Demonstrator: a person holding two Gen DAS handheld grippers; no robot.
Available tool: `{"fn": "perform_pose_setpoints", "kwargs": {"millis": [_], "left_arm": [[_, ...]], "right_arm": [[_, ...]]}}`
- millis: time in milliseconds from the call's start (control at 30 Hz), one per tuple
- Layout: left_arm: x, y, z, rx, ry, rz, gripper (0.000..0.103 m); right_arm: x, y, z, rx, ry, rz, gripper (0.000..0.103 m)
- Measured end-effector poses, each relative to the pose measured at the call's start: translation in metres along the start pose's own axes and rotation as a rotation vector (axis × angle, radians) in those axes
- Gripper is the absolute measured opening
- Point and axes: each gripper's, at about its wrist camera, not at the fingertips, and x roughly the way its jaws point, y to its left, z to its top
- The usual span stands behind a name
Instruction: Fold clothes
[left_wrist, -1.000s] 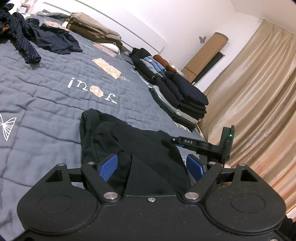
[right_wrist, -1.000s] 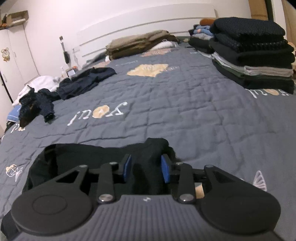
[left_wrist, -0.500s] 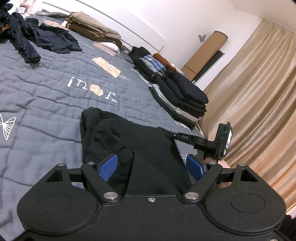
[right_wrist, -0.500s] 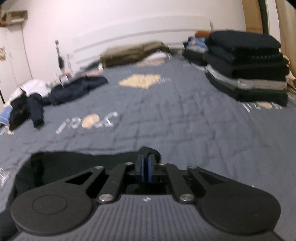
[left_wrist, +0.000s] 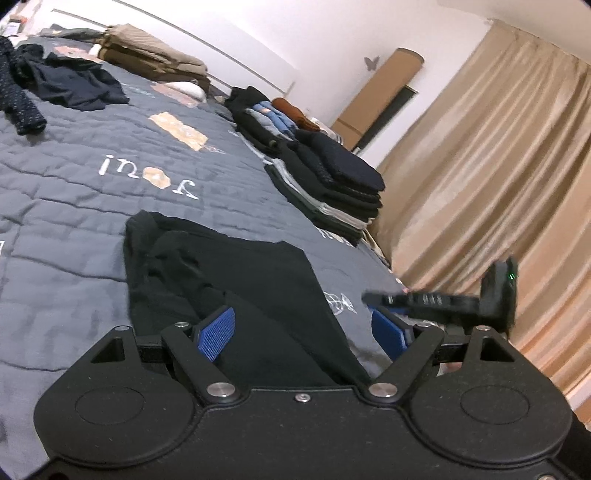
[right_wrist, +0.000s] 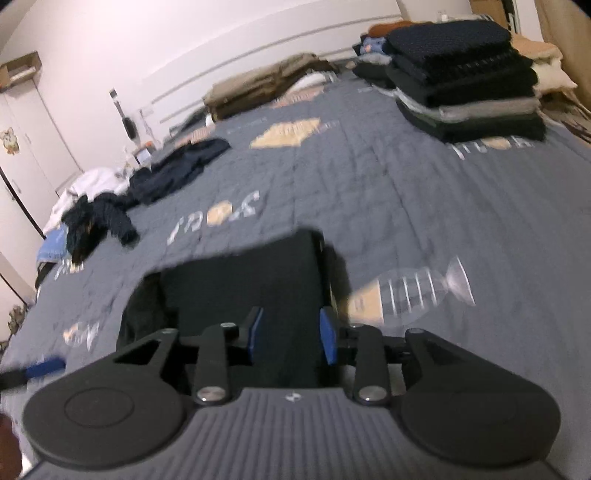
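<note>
A: Status: black garment lies partly folded near the bed's front edge, toward the right-hand corner. One flap is already laid over the body; the left side is bunched.

B: Grippers?

A: Left gripper has its jaws wide apart, hovering low over the near part of the garment. Cloth sits between the pads but neither presses on it, so no grip. Right gripper has its jaws opening, about halfway apart. Black cloth lies below and between them, pads clear of it. I read that as a release, not a hold.

B: Done pile?

A: Stack of folded dark and grey items along the right edge, roughly mid-length. A second row of folded pieces sits behind it toward the headboard. Tan folded bundle is at the head end.

B: Left to do?

A: This garment probably needs at least one more fold, then a move to the stack. Unfolded heap of dark clothes sits at the far left corner. White and blue items by that edge show in the right view, too blurred to identify.

B: Estimate?

A: Judging by piles, well past half. Current piece mid-fold, a handful still loose.
</note>
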Motion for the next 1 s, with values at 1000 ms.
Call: {"fn": "perform_pose_setpoints", "kwargs": {"millis": [1000], "left_arm": [[-0.001, -0.018, -0.010, 0.045, 0.001, -0.020, 0.080]], "right_arm": [[-0.071, -0.020, -0.102, 0.187, 0.133, 0.020, 0.004]]}}
